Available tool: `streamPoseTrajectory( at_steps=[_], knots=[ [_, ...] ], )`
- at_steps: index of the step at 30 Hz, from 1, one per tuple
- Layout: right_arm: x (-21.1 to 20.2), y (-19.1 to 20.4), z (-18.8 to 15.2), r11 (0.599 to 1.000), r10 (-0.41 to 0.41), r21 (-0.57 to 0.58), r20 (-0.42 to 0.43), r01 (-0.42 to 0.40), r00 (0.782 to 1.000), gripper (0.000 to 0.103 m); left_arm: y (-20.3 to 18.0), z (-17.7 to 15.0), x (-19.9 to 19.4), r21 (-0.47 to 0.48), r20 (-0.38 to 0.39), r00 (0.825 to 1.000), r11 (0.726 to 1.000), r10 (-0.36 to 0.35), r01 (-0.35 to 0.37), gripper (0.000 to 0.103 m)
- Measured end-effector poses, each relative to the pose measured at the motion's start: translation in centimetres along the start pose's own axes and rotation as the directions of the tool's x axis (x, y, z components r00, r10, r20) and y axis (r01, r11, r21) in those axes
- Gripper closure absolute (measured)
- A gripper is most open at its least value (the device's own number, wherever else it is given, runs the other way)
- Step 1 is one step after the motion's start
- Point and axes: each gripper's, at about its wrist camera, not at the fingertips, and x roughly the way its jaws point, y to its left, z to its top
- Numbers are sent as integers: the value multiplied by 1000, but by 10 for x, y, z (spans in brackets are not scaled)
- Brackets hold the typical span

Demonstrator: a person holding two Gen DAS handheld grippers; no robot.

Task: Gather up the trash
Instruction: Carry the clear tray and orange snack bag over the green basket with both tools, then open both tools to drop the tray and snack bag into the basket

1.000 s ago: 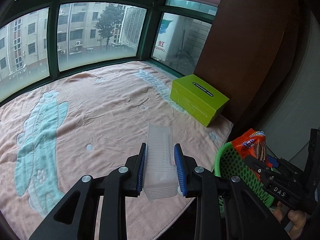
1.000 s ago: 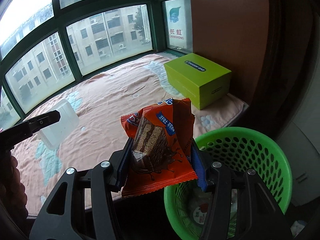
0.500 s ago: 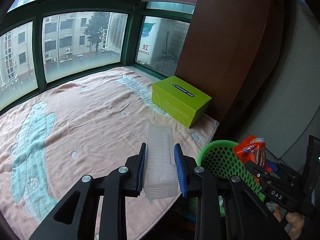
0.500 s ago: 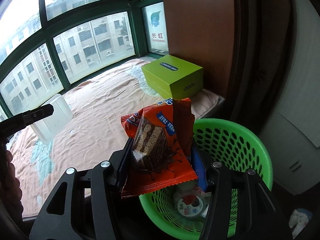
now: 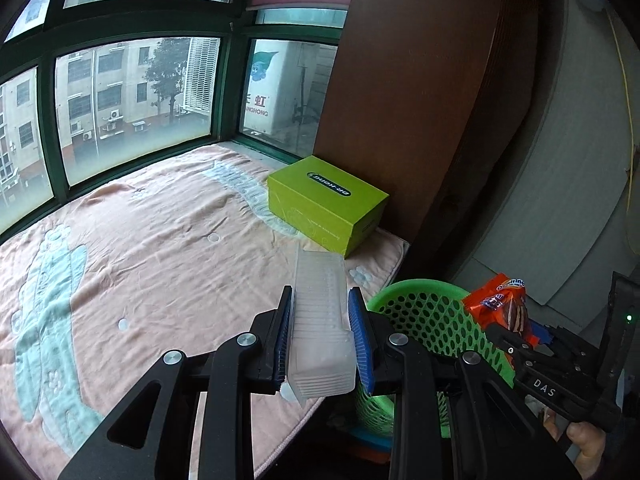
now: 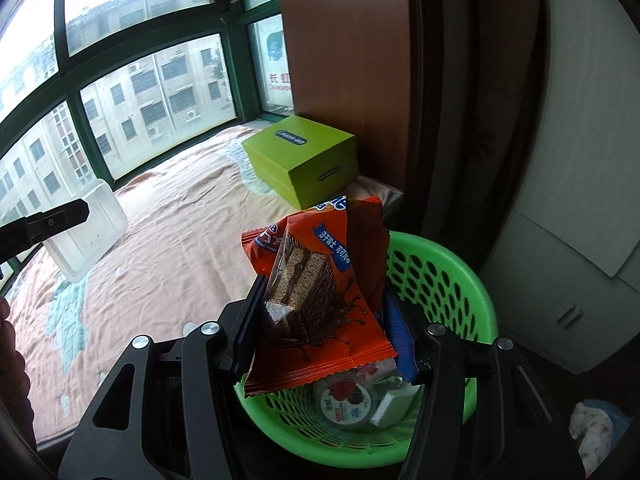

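My left gripper [image 5: 322, 328] is shut on a clear plastic tray [image 5: 320, 312] and holds it above the front edge of the pink blanket [image 5: 152, 248], just left of the green basket [image 5: 424, 312]. The tray also shows at the left of the right wrist view [image 6: 90, 236]. My right gripper [image 6: 320, 320] is shut on an orange snack wrapper [image 6: 316, 292] and holds it over the green basket [image 6: 448, 280]. The wrapper also shows in the left wrist view [image 5: 500, 308]. A yogurt cup [image 6: 346, 400] and a small white box [image 6: 394, 406] lie in the basket.
A lime green box [image 5: 324, 208] sits on the blanket's far right corner beside a brown wooden panel [image 5: 420, 100]. Green-framed windows [image 5: 132, 96] run behind the blanket. A white cabinet [image 6: 580, 200] stands right of the basket. A crumpled cloth [image 6: 596, 432] lies on the floor.
Both grippers have swung to the right with their loads. The wrapper now hangs over the basket's inside, and the tray has come up next to the basket's rim.
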Motion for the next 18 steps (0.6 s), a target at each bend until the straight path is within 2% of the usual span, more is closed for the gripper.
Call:
streamPoseTrajectory(
  at_steps=[18],
  knots=[
    [-15,-27,-3,998,-42,54,23,41,999,30,-35,5,13,57,-17,998,997,-56,57,76]
  ],
)
